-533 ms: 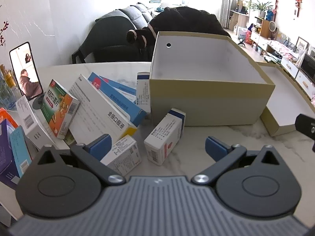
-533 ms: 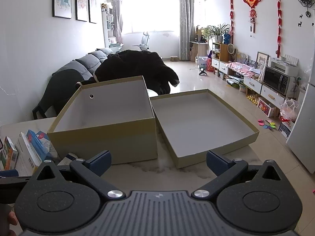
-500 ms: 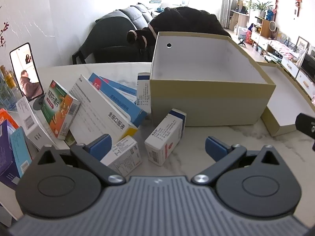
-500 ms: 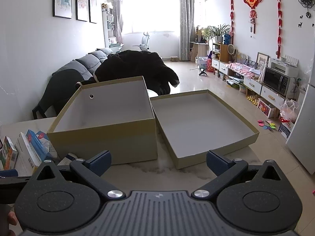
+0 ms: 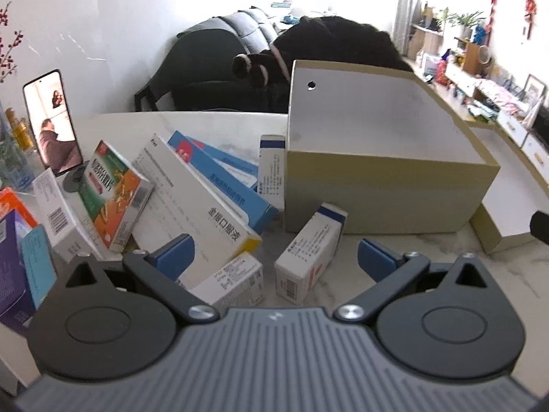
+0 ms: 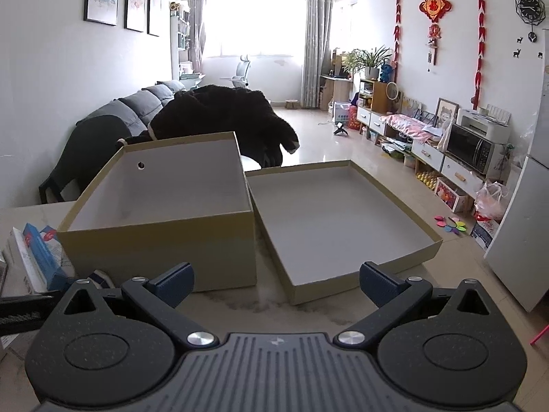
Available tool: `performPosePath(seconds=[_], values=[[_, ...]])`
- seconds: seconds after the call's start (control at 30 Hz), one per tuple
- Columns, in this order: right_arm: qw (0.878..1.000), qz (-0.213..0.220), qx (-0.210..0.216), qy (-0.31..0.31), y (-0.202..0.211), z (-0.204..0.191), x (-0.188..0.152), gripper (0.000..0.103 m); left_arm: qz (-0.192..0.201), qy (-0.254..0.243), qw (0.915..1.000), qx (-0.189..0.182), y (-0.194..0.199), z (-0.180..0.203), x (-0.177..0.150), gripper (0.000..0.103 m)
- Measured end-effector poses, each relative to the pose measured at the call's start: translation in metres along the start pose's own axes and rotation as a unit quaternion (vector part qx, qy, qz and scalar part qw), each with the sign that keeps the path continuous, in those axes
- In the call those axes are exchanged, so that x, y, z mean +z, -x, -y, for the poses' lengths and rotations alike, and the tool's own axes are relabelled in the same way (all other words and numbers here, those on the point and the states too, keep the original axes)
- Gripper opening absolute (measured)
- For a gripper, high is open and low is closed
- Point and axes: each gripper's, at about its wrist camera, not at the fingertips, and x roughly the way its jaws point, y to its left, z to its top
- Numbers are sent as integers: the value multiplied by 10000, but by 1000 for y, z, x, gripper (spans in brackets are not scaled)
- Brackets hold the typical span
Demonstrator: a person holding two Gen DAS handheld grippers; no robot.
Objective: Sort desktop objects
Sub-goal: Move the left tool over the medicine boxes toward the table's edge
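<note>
A phone stands upright on a small stand near the left edge of the desk, its screen lit. Beyond the far edge a dark coat lies heaped over a chair, with a grey sofa behind it. A microwave sits on the low white cabinet along the right wall.

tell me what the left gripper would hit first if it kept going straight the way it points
Most likely the small white medicine box with the blue end, lying on the marble table between the open left gripper fingers, though depth is hard to judge. The tall cardboard box stands behind it.
</note>
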Motion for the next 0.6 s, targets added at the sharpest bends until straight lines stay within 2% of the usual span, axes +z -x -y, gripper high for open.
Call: performPosePath(seconds=[0.17,0.37,0.6], values=[[9997,198,-96,74,-5,2,-1,103,134,-14,9998,-118,1,-11,3,103],[9965,704,50,451,-7,-11,-4,103,354,96,9991,-216,-4,-32,3,103],[9971,482,357,470,-21,-24,3,103,609,233,9971,-395,-10,-56,1,103]])
